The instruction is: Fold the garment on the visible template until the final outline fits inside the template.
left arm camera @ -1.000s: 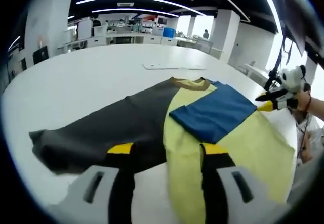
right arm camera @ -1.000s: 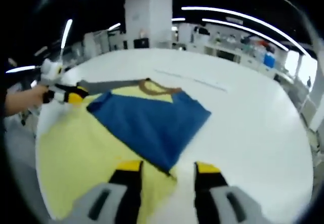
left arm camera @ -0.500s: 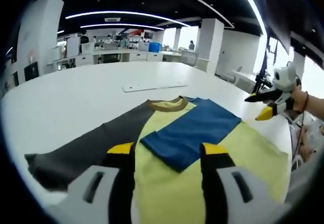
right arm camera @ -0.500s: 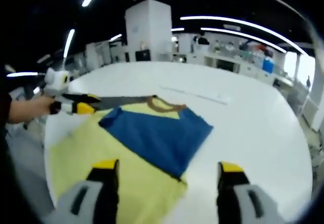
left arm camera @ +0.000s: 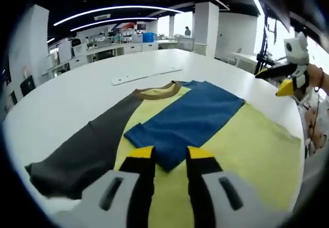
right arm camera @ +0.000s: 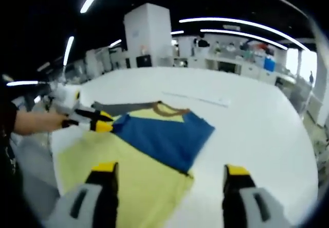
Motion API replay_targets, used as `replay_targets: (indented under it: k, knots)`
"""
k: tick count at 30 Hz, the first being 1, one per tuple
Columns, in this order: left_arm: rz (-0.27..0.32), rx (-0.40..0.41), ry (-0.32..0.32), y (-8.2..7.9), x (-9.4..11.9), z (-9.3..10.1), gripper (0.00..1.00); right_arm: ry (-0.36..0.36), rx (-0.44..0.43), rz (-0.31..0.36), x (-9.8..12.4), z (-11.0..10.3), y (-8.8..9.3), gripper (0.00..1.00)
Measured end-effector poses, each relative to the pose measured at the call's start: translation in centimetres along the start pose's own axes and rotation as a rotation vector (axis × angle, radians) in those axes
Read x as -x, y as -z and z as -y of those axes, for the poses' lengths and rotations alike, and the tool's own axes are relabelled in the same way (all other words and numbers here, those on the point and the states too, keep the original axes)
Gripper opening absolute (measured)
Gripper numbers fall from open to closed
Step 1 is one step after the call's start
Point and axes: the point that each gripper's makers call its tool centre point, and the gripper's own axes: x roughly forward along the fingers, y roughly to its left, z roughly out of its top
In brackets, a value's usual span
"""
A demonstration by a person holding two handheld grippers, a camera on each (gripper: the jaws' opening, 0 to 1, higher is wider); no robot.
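no legible text, labels or signs

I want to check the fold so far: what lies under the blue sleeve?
The blue sleeve lies folded across the yellow shirt body, which shows around it. The part of the chest under the blue cloth is covered, so I cannot see it.

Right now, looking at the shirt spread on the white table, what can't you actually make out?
- Yellow shirt's lower hem: left gripper view, hidden behind the jaws.
- Folded blue sleeve: right gripper view, whatever lies underneath it is covered.
- Flat white strip beyond the collar: too small to identify.
- Folding template: not distinguishable on the white table.
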Motion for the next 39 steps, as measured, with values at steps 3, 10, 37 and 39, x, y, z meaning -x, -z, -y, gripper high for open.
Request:
replay_targets:
  k: [3, 10, 37, 39]
  knots:
    - [-0.008, -0.025, 0.0, 0.2, -0.3, 0.0, 0.16, -0.003, -0.001, 0.002, 0.2, 0.1, 0.0, 0.81]
    - [-0.055, -0.017, -0.009, 1.4, -1.1, 0.0, 0.08, 0.005, -0.003, 0.004, 0.7, 0.0, 0.4, 0.8]
    - [0.043, 0.188, -0.129, 0.6, 2.7, -3.0, 0.01, 0.002, 0.011, -0.005, 2.2, -1.4, 0.9, 0.78]
    - [0.04, 0.212, -0.136, 1.1, 2.9, -3.4, 0.01, -0.001, 0.017, -0.01, 2.3, -1.5, 0.9, 0.78]
